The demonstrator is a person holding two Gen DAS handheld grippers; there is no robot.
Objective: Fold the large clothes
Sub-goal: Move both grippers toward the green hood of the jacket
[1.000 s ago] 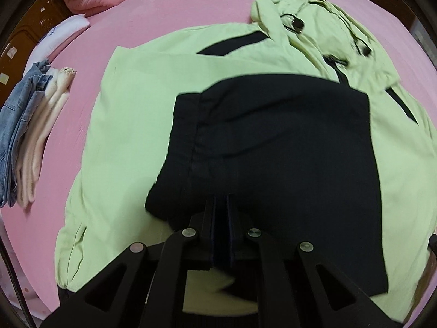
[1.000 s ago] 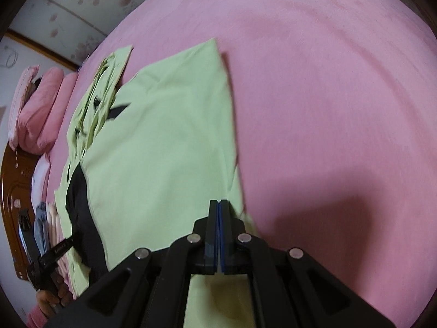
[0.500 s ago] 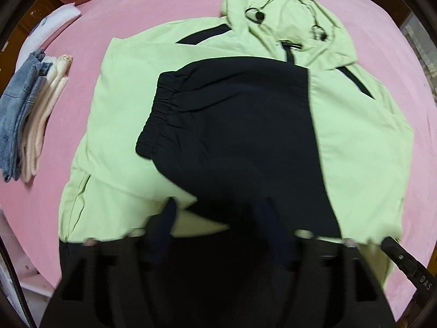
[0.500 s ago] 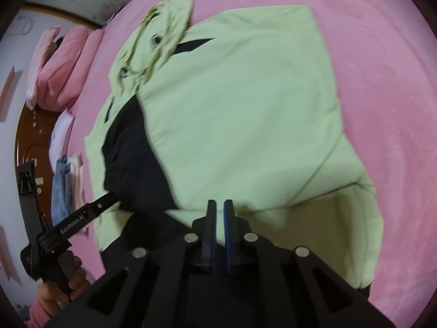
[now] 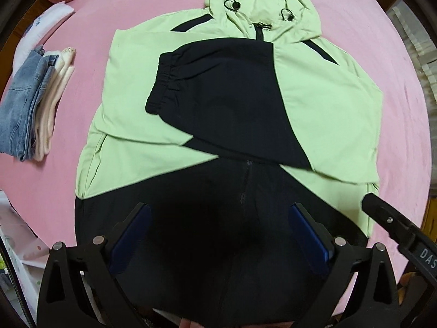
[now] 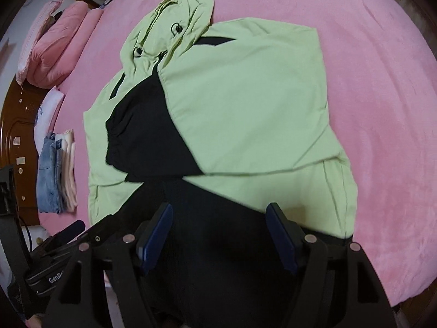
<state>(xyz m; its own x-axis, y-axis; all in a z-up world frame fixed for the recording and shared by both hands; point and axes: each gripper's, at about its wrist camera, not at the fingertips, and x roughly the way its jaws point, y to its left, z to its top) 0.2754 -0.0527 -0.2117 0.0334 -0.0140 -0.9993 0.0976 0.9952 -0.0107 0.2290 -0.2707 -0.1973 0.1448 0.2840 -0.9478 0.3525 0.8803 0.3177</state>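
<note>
A lime-green and black hooded jacket (image 5: 322,104) lies flat on the pink bed (image 5: 136,8), hood at the far end. Its black-cuffed sleeve (image 5: 218,93) is folded across the chest, and the green sleeve (image 6: 245,109) is folded over it from the other side. My left gripper (image 5: 221,218) hovers above the black hem (image 5: 202,196); its jaws are opening wide with nothing between them. My right gripper (image 6: 218,227) hangs over the same hem, jaws also opening and empty. Each gripper shows at the edge of the other's view.
A stack of folded jeans and cream clothes (image 5: 32,104) lies left of the jacket. Pink pillows (image 6: 54,43) and a white one (image 6: 46,109) rest against the wooden headboard (image 6: 16,125). Bare pink bedding spreads to the right of the jacket (image 6: 382,109).
Both grippers were shut on the sleeves; they have let go, opened, and risen back toward the hem. The two sleeves now lie folded across the chest.
</note>
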